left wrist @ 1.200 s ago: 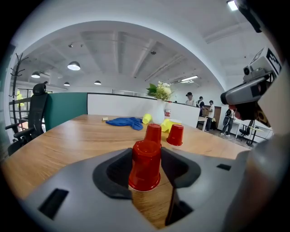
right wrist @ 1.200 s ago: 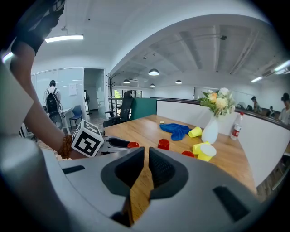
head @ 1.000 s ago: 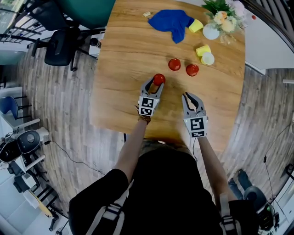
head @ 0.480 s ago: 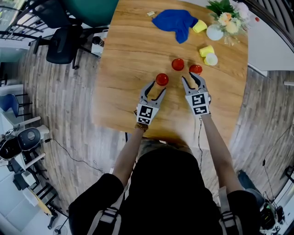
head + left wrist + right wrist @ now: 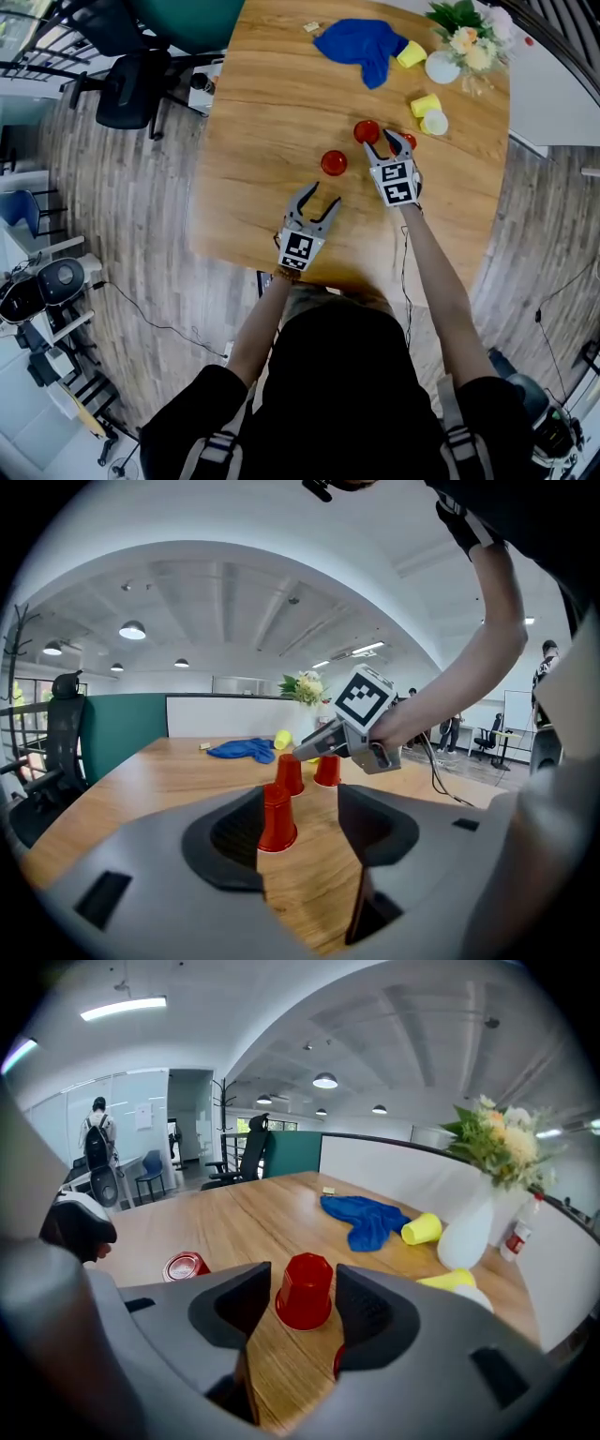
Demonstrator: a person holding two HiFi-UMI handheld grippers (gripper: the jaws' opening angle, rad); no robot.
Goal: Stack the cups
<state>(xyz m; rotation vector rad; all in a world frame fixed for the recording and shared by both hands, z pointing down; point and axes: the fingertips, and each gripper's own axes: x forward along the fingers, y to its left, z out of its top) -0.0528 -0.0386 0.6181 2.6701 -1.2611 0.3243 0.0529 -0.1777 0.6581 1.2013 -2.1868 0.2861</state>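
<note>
Three red cups are seen upside down on the desk: the left red cup, the middle red cup and the right red cup, each standing apart from the others, none stacked yet.

The right arm is stretched forward over the desk with its tool tipped downward. The right hand-held gripper is brought in on the middle red cup. Its jaws have just been opening and are parted, and the cup is framed in the gap just ahead of them, untouched by either pad. The right red cup is half hidden beside and under that tool's right jaw, and the left red cup is left off to its left.

The left forearm is held closer to the body, above the near part of the desk. The left hand-held gripper is spread wide with nothing in it. The left red cup is lined up ahead of its jaws but clear of the tips.

Further out, yellow cups are lying on their sides. A blue cloth is crumpled at the far end, and a white vase of flowers is stood near the far right corner.
</note>
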